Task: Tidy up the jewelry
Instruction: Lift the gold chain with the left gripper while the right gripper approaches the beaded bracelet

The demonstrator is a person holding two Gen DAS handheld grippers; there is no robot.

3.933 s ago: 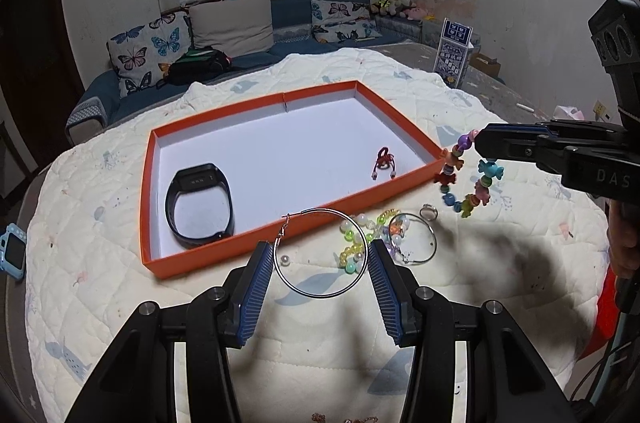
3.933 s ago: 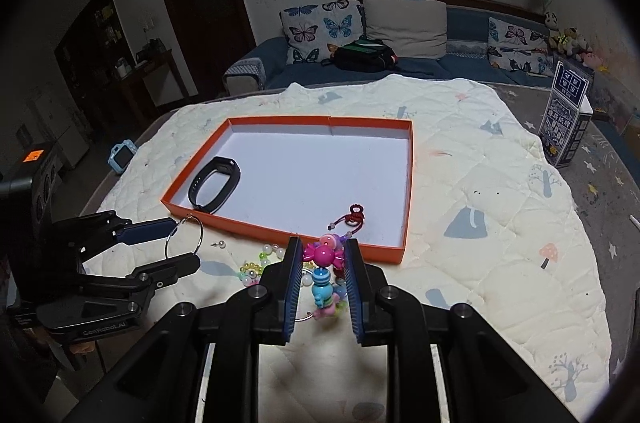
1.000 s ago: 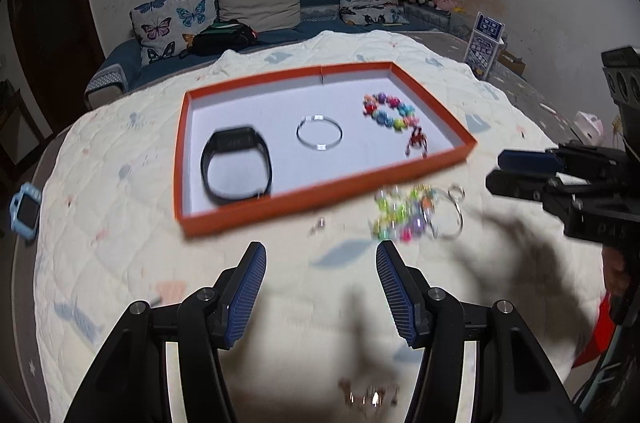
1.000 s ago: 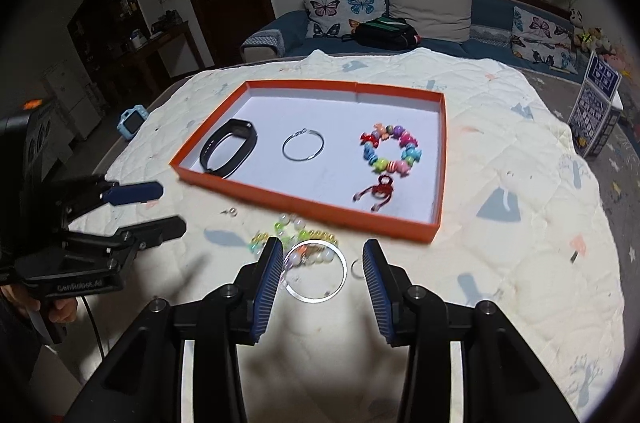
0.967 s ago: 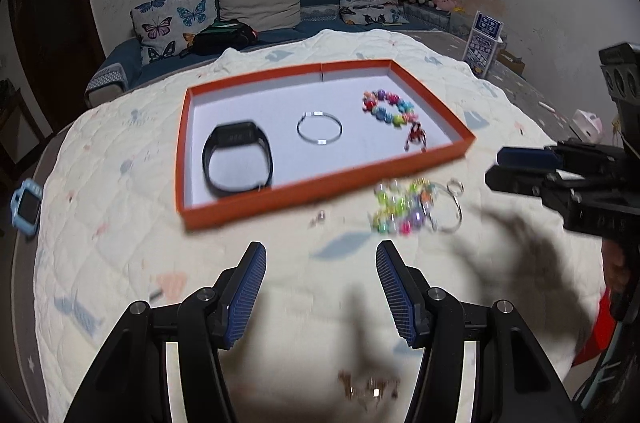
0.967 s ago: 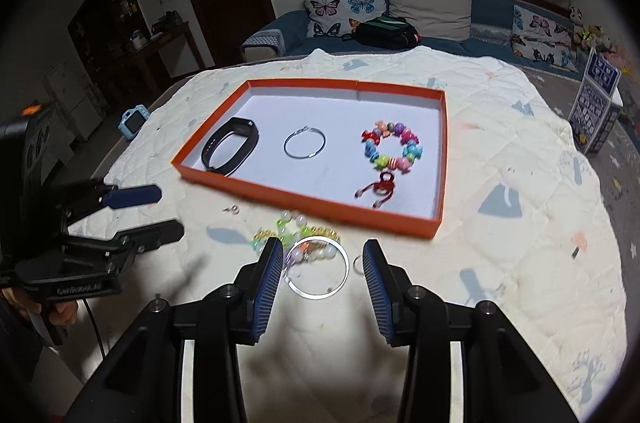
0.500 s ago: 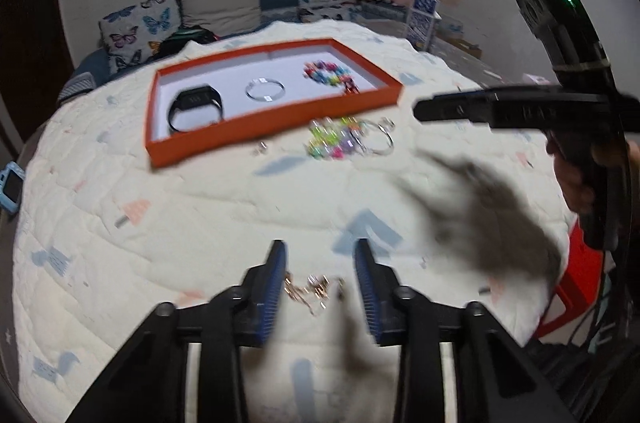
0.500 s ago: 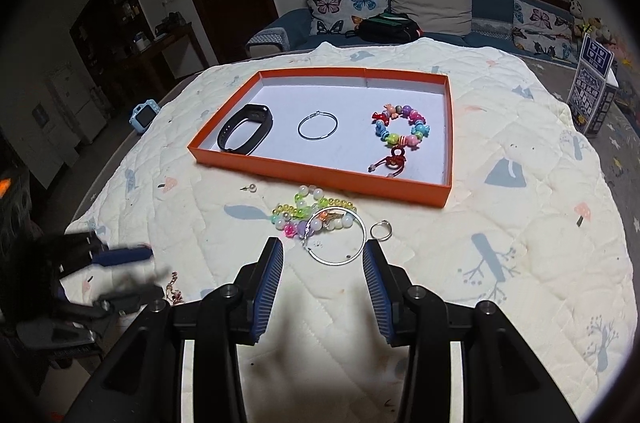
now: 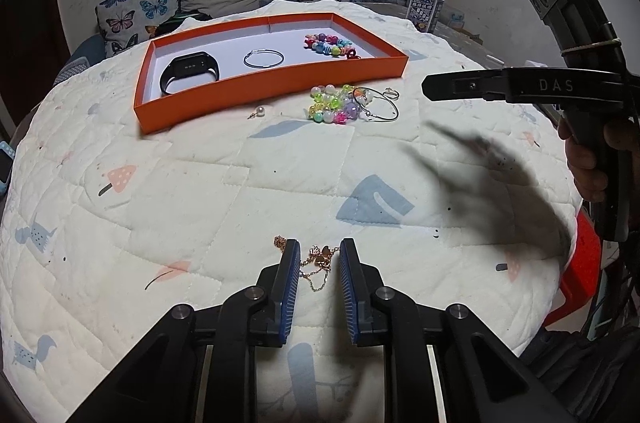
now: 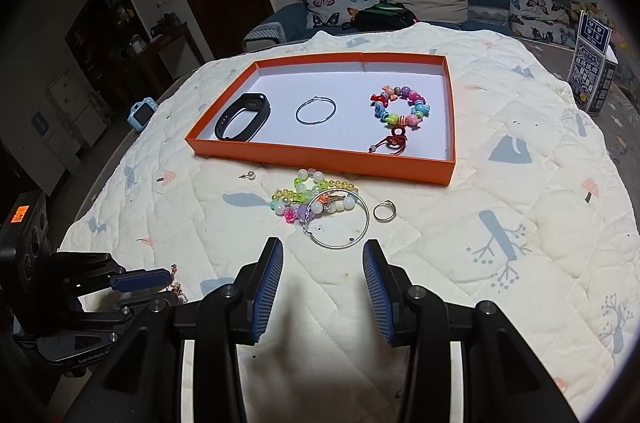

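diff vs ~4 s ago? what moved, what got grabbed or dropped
The silver hoop and the colourful bead bracelet went from the tongs into the orange tray; both were let go. The left tongs pulled back from the tray and now straddle a gold chain near the quilt's front edge, not clamped. The right tongs are open behind the big hoop. Black band, red charm and loose bead pile are unchanged.

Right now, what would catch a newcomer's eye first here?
The orange tray in the middle of the quilt, holding a black band, a thin hoop and a colorful bead bracelet. Then the left gripper, straddling a gold chain near the quilt's front edge.
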